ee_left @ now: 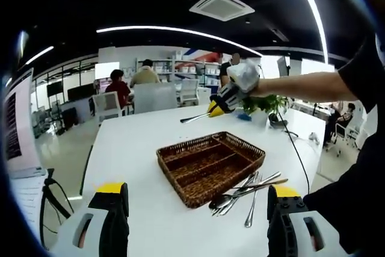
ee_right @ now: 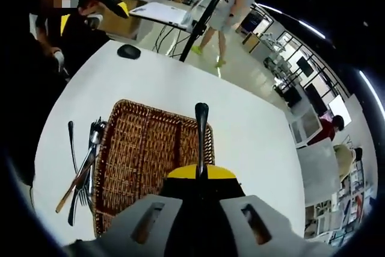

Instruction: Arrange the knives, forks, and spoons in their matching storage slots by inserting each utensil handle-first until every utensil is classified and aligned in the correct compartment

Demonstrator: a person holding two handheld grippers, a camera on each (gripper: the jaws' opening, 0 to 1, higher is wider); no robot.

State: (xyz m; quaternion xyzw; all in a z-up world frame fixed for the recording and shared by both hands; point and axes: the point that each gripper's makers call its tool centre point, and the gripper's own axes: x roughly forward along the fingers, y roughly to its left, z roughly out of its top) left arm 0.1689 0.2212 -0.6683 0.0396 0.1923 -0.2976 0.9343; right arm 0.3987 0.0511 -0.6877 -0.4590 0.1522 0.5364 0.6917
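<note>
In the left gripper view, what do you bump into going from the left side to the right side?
Left gripper's left jaw with its yellow tip → wicker tray → pile of cutlery on the white table → left gripper's right jaw with its yellow tip.

right gripper (ee_left: pixel 215 108) holds a utensil (ee_left: pixel 194 117) above the wicker tray (ee_left: pixel 210 164).

You have a white table (ee_left: pixel 138 148) under everything, with a green potted plant (ee_left: pixel 264 103) at its far edge and a black cable (ee_left: pixel 296 148) trailing from there off the side. Behind it two seated people (ee_left: pixel 131 79) face shelving (ee_left: pixel 198 73). A black round object (ee_right: pixel 129 51) rests near one table corner.
</note>
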